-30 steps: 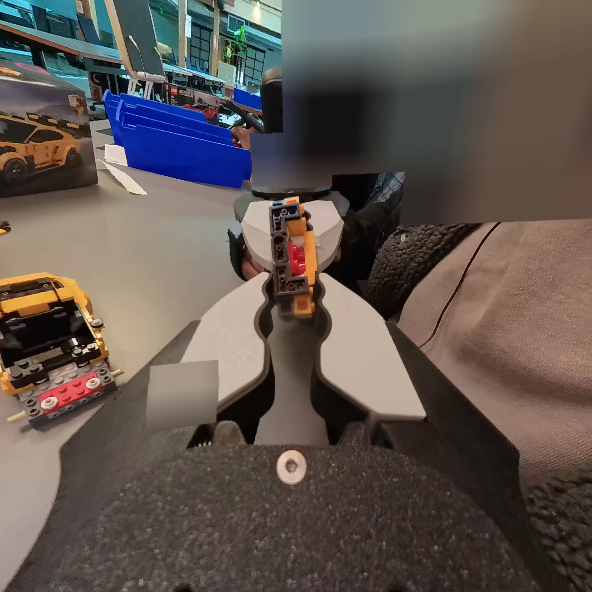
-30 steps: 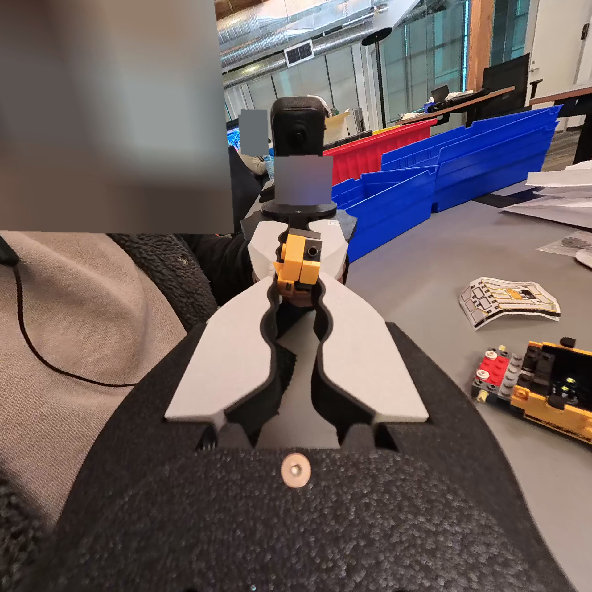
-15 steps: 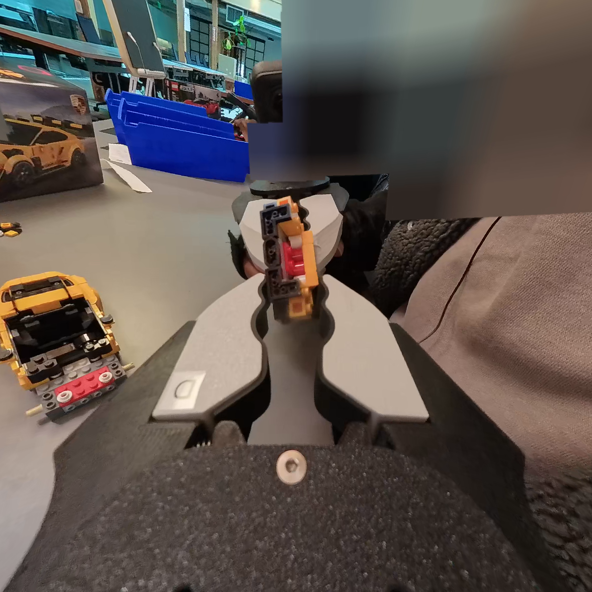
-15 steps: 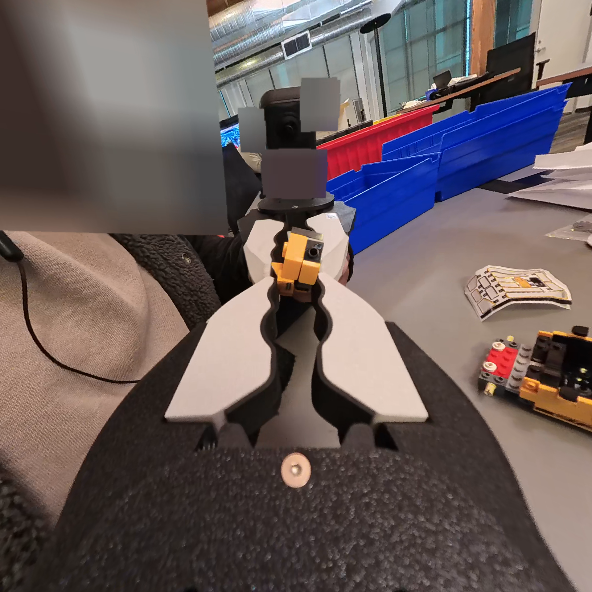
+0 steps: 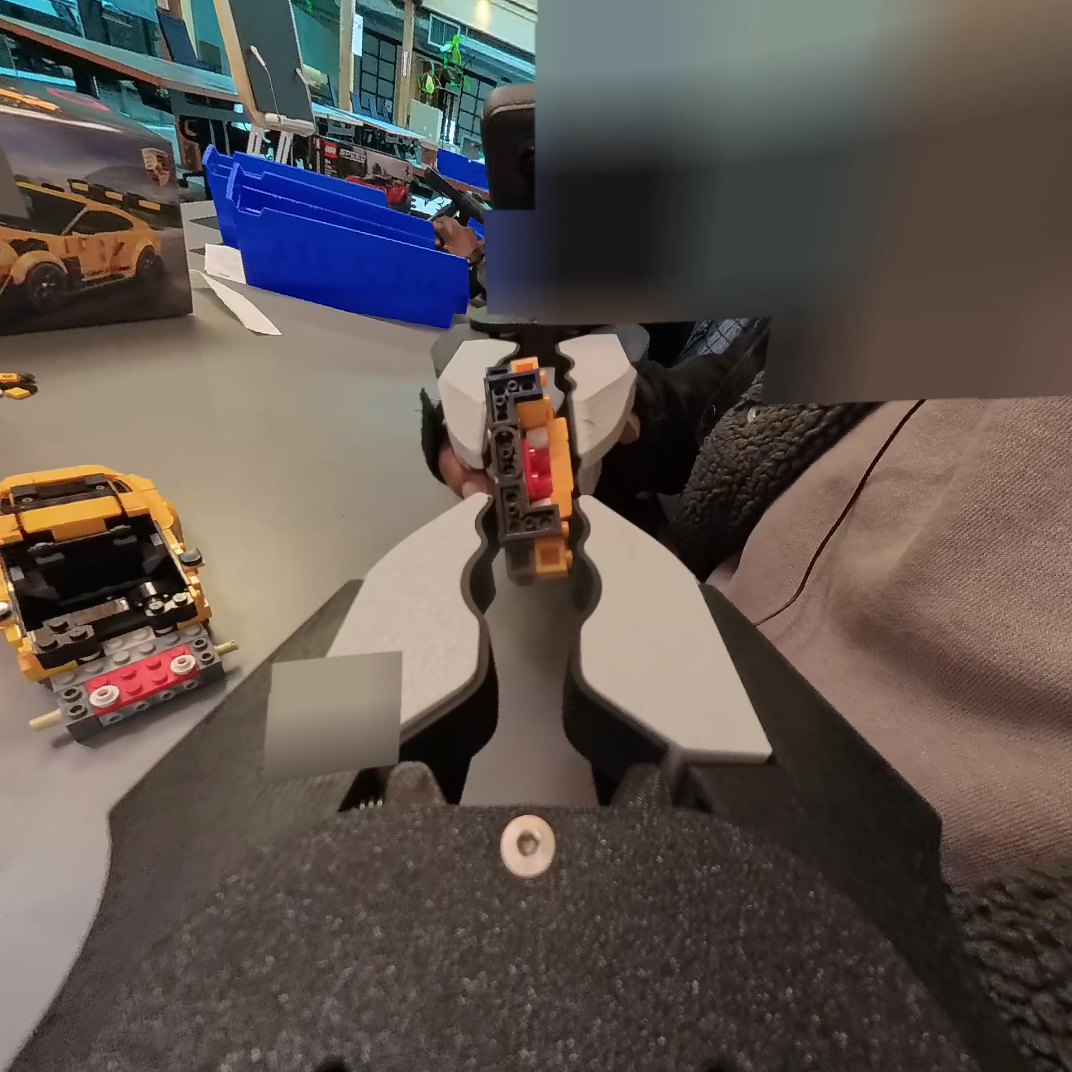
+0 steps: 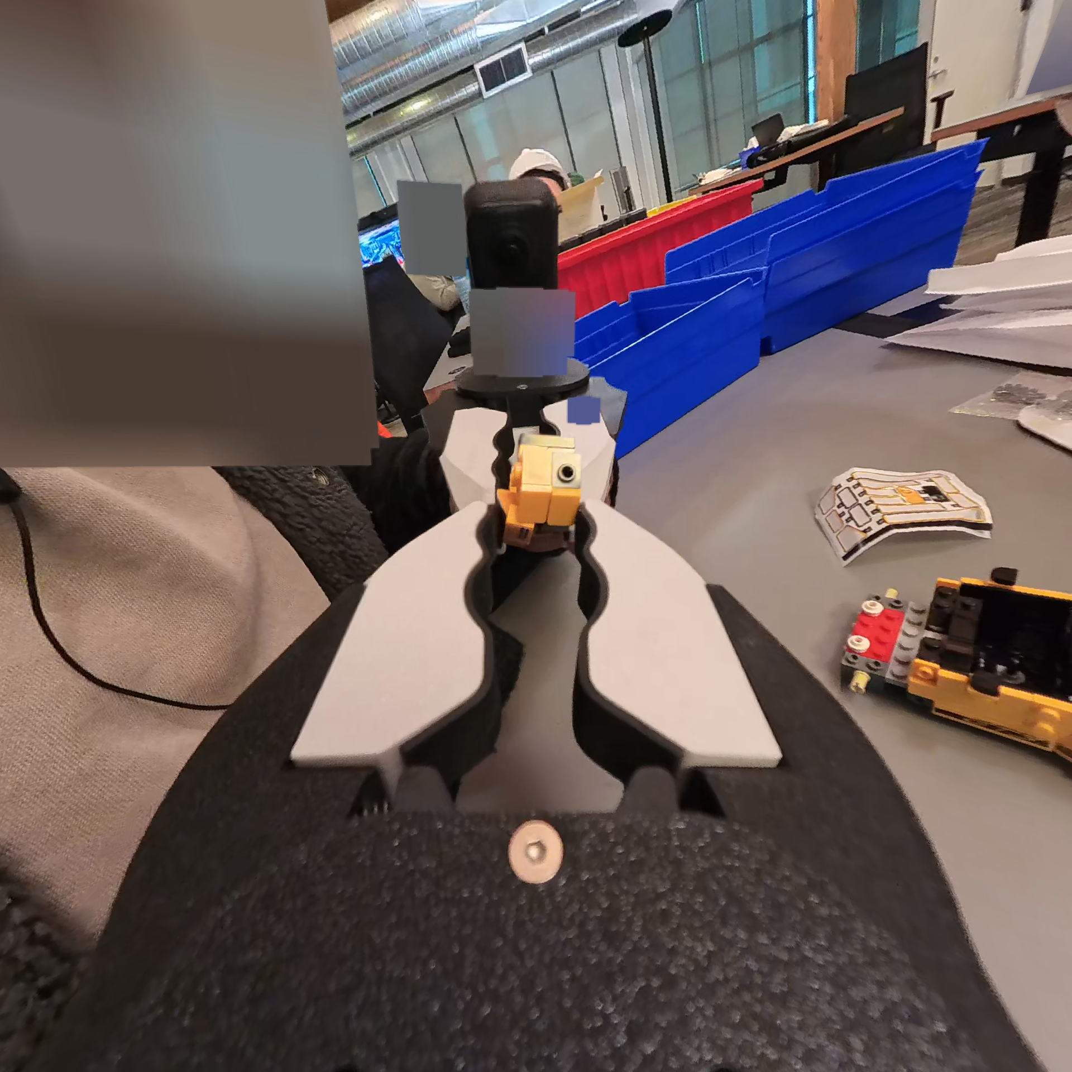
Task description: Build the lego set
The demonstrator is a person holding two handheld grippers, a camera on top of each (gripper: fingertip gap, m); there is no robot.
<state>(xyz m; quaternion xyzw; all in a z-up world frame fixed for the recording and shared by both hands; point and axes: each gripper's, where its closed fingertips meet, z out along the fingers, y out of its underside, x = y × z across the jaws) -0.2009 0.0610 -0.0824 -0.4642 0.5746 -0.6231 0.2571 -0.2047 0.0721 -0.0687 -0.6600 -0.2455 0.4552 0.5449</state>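
Observation:
A small Lego sub-assembly (image 5: pixel 525 464) of black, orange and red bricks is held in the air between my two grippers, which face each other. My left gripper (image 5: pixel 531 522) is shut on its near end. My right gripper (image 6: pixel 535 516) is shut on the other end, where the sub-assembly (image 6: pixel 542 493) shows orange and pale faces. In the left wrist view the right gripper (image 5: pixel 565 377) sits just behind the piece. The part-built yellow car (image 5: pixel 98 586) stands on the grey table (image 5: pixel 301 464) to the left, its red and grey end towards me. It also shows in the right wrist view (image 6: pixel 986 655).
A sticker sheet (image 6: pixel 902 510) lies beyond the car. Blue bins (image 5: pixel 348 255) (image 6: pixel 754 301) and a red bin (image 6: pixel 649 255) line the far edge. The set's box (image 5: pixel 87 220) stands at the far left. White papers (image 6: pixel 1015 307) lie far right. A person's beige top (image 5: pixel 928 580) is close. Left and right tips are no more than a few centimetres apart. The part-built yellow car (image 5: pixel 98 586) is about 15 cm from both grippers' fingertips.
Both grippers stay shut on the sub-assembly. It has tilted and turned slightly, so a pale face now shows in the right wrist view. The car has not moved on the table.

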